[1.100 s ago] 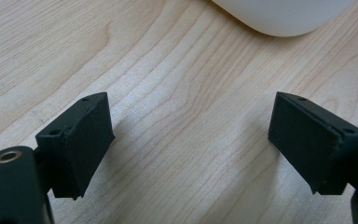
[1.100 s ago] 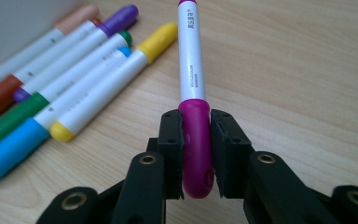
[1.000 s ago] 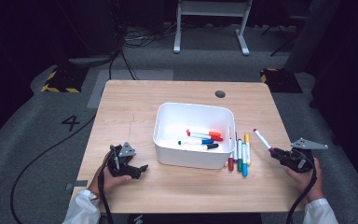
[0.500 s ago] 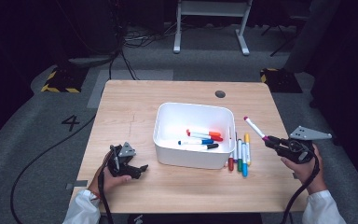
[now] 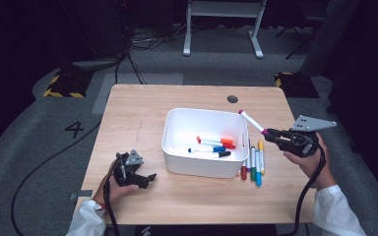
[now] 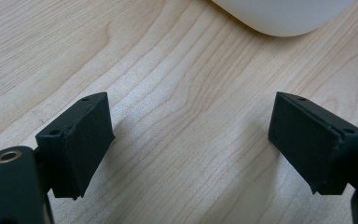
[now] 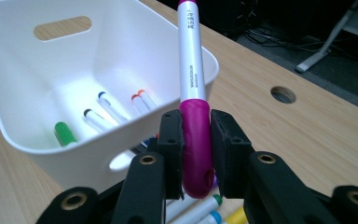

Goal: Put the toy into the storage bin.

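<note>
Your left gripper (image 5: 139, 178) rests on the light wood-grain bench (image 5: 142, 113) near its front left edge, jaws spread wide with bare wood between them. At centre sits the white bin (image 5: 177, 129) holding several markers (image 5: 215, 144); more loose markers (image 5: 254, 164) lie just beside its right wall. Your right gripper (image 5: 271, 135) is clamped on the magenta cap of a white marker (image 5: 251, 121), held above the bin's right rim. Around the bench: grey carpet, a floor-marked "4" (image 5: 74, 129), dark surroundings.
</note>
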